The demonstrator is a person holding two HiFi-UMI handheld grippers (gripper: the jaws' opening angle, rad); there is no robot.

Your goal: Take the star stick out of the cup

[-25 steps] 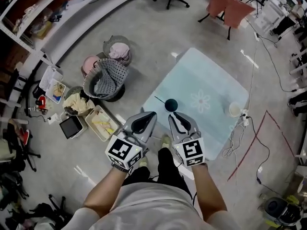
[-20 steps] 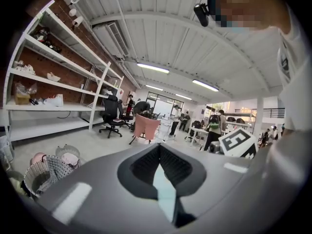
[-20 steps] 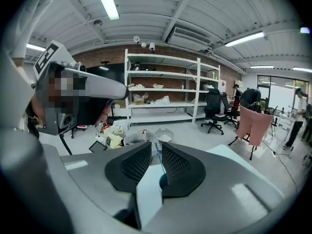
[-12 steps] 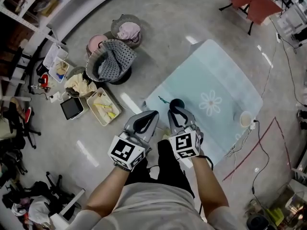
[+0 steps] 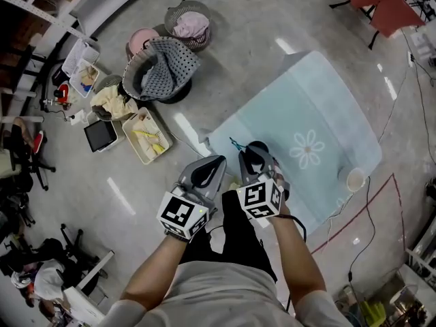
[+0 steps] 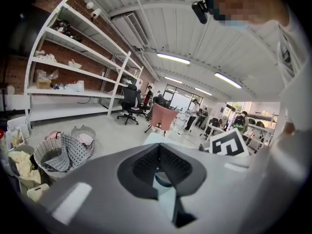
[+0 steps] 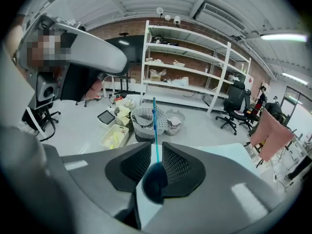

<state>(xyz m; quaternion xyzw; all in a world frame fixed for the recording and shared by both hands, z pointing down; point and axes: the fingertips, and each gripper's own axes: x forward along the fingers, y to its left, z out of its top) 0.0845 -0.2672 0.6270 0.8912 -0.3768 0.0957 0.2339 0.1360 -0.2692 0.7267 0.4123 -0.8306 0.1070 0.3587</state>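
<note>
Head view: the right gripper (image 5: 255, 157) hangs over the table (image 5: 320, 114), with the stick (image 5: 236, 144) poking out just beyond its jaws.

Left gripper view: the left gripper (image 6: 158, 148) is closed and empty — kept aside.

Right gripper view: the jaws are slightly apart, straddling the stick, with the cup (image 7: 153, 183) just below — lined up to pinch.

R gripper (image 7: 156, 150) over cup (image 7: 153, 182), jaws apart. Stick (image 7: 155, 121) stands in the gap w/ thin slack each side and open air above its tip. L gripper (image 6: 158, 149) is just beside R on the left, off the counter (image 5: 320, 101) corner, so that side is tight. Counter beyond the cup is open. White cup (image 5: 355, 179) sits at its right edge, well apart. Floor to the left: baskets (image 5: 158, 73) & trays (image 5: 146, 136), well apart from the counter.
</note>
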